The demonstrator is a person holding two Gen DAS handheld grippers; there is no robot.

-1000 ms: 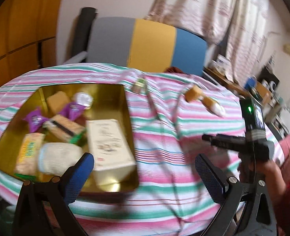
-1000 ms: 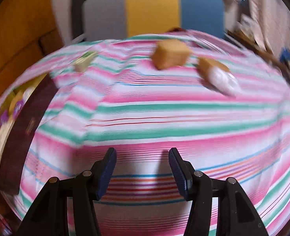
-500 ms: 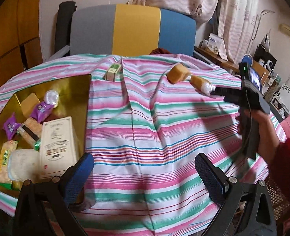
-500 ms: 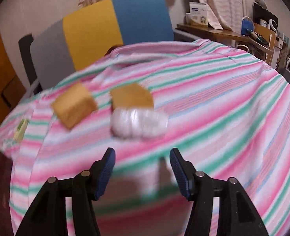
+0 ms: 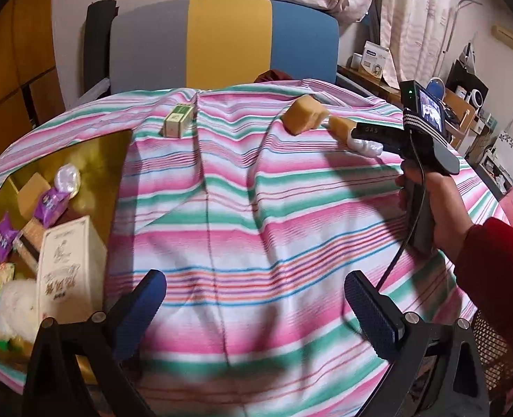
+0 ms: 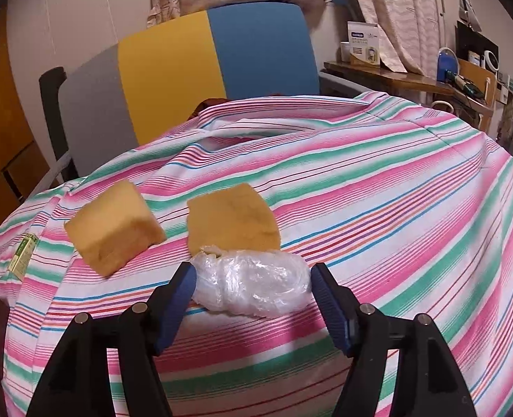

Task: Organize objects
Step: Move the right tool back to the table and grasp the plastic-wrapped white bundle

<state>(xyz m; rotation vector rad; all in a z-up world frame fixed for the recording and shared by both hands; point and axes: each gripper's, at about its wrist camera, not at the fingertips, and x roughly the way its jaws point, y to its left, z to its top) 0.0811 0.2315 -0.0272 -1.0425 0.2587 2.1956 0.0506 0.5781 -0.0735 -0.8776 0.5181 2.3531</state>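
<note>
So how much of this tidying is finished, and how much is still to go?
Partly done. The gold tray already holds a cream box, purple packets and other snacks. In hand: the right gripper is open around a clear plastic bundle, not yet closed on it. Still loose on the striped cloth: two tan blocks and a small green box. The left gripper is open, holding nothing.

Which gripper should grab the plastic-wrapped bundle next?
Right. The right gripper is open with the plastic-wrapped bundle between its fingers; the left gripper hangs open over bare tablecloth, well short.
</note>
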